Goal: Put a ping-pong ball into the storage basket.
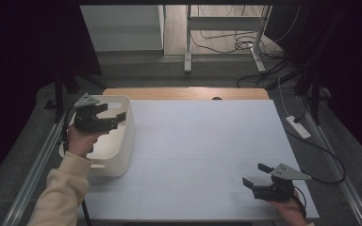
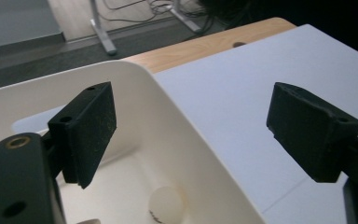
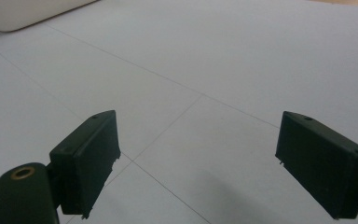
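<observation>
A white ball (image 2: 166, 204) lies on the floor of the white bin (image 1: 127, 136), near the wall that faces the bare bench (image 1: 207, 155). It is smooth, matt and round, so it has no long axis and points no way; a small dark mark sits low on it, too small to read. The bin is a smooth plastic tub with rounded corners and a soft, thick rim, standing at the bench's left edge. The bench is covered in pale grey sheets with thin seams, and a strip of light wood (image 1: 184, 92) shows along the side beyond the bin.

The left hand-held gripper (image 1: 108, 117) hangs over the bin's far end, its jaws spread wide with nothing between them; in the left gripper view one flat black pad (image 2: 91, 133) stands over the bin's inside and the other over the bench, with the ball below and between. The right hand-held gripper (image 1: 257, 175) is well apart from the bin, by the bench's near right corner, its jaws likewise spread and empty above the grey sheet.
</observation>
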